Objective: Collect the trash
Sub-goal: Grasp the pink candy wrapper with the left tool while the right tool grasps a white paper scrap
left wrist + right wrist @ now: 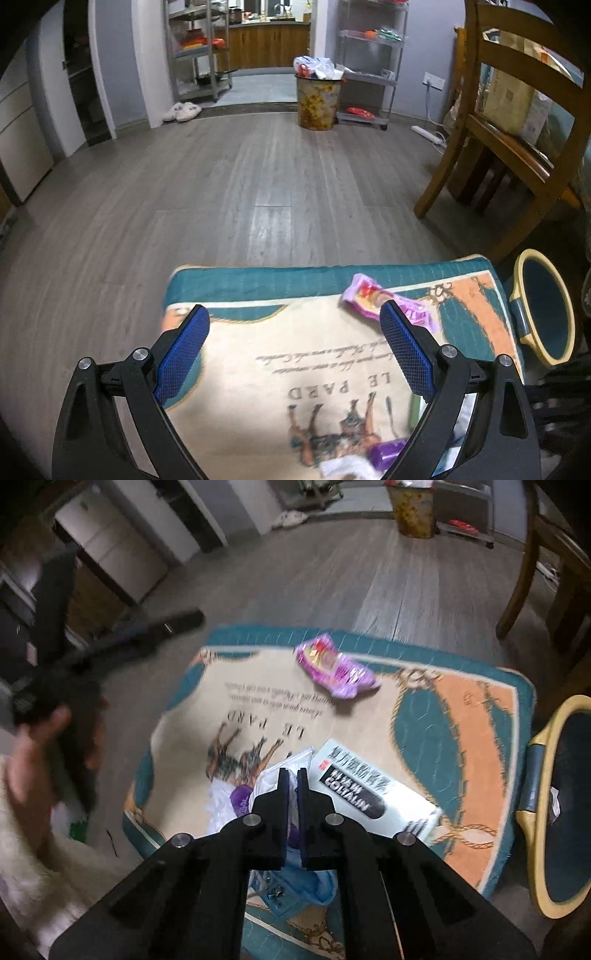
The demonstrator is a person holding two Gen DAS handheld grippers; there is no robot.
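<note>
The right gripper (292, 775) had its fingers pinched on a white plastic wrapper (271, 775) beside a white box (373, 794) on the cushion (461, 716). The left gripper (295, 325) hung open, tilted down, near the purple wrapper (369, 295); a yellow-rimmed bin (546, 306) stood alongside.

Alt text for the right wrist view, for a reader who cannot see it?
The right gripper is shut on a crumpled white wrapper lying on a printed cushion, beside a white box. A purple snack packet lies farther away.
</note>
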